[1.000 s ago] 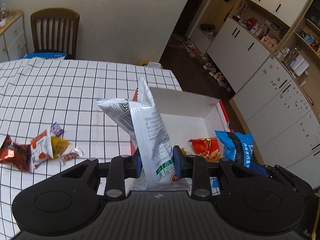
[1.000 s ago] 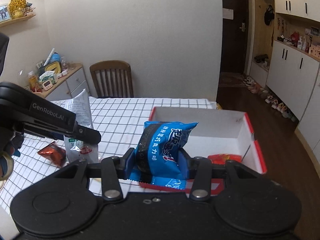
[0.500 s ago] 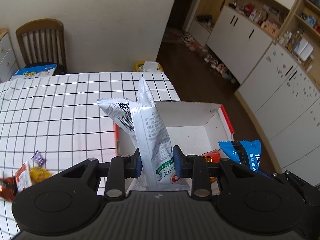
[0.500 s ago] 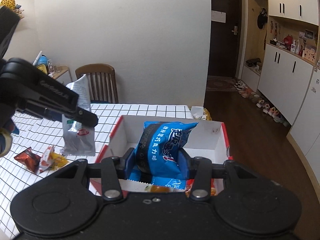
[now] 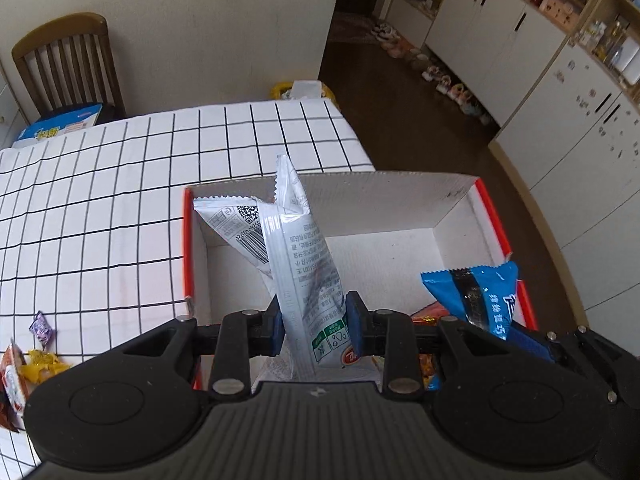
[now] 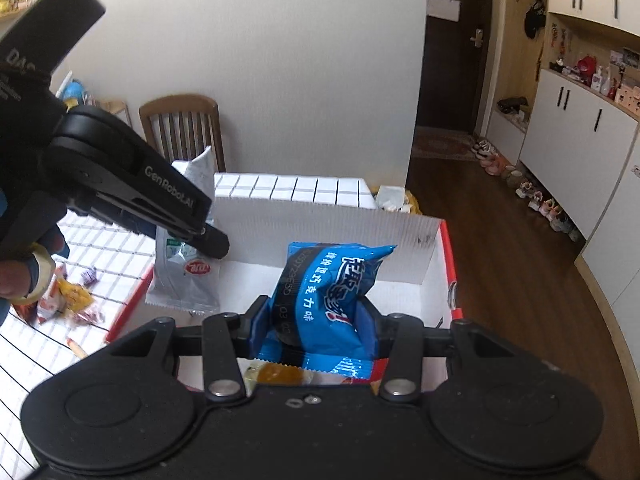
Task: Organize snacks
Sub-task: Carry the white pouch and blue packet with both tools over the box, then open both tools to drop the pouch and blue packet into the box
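Observation:
My left gripper is shut on a tall silver snack packet, which it holds upright over the left part of the white box with red outer walls. In the right wrist view the same silver packet hangs from the left gripper's fingers above the box's left rim. My right gripper is shut on a blue snack packet over the box. That blue packet shows at the right in the left wrist view. Orange and red packets lie on the box floor.
Several small wrapped snacks lie on the checked tablecloth left of the box. A wooden chair with a blue carton stands behind the table. White cabinets and shoes line the floor at the right.
Both grippers have moved forward and down with their packets, from beside the box to over its inside. The loose snacks have slid toward the left edge of view.

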A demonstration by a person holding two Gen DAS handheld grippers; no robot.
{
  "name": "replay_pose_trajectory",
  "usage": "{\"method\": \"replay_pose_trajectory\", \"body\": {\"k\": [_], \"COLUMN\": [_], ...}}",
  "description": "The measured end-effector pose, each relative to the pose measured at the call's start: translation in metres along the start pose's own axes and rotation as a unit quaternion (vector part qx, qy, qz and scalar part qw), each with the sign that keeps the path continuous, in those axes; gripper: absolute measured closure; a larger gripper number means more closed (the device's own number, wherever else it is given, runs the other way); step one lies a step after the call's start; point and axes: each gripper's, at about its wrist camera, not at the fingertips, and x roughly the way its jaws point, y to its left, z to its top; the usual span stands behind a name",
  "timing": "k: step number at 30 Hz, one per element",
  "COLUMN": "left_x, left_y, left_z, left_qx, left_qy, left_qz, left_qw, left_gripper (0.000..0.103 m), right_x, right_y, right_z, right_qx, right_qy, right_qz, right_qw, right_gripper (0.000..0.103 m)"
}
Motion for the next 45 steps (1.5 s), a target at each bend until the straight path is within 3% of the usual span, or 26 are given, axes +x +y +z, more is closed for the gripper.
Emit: {"method": "replay_pose_trajectory", "body": {"k": [15, 24, 32, 36, 37, 45], "left_x": [0.059, 0.081, 0.070, 0.055, 0.050, 0.011], "left_y": [-0.029, -0.027, -0.027, -0.025, -0.025, -0.023], "left_z": [-0.007, -0.016, -0.019, -0.022, -0.022, -0.029], "left_qx": [0.063, 0.058, 0.051, 0.047, 0.047, 0.043], "left_qy": [0.062, 0.099, 0.087, 0.071, 0.064, 0.033], "left_qz": [0.031, 0.034, 0.031, 0.024, 0.021, 0.010], "left_qw": [0.9956, 0.9928, 0.9944, 0.9961, 0.9966, 0.9985], "left_gripper": [0.073, 0.073, 0.072, 0.051, 0.049, 0.049], "right_x": [0.060, 0.064, 0.064, 0.058, 0.055, 0.031], "right_y": [-0.015, -0.019, -0.026, -0.029, -0.030, -0.034], "right_z": [-0.009, -0.012, -0.010, -0.009, -0.009, -0.005], "right_qx": [-0.042, -0.055, -0.035, -0.026, -0.023, -0.009], "right_qy": [0.075, 0.087, 0.090, 0.085, 0.084, 0.063], "right_qz": [0.011, 0.013, 0.021, 0.023, 0.023, 0.023], "right_qw": [0.996, 0.995, 0.995, 0.996, 0.996, 0.998], "right_gripper": [0.059, 0.058, 0.051, 0.048, 0.046, 0.040]}}
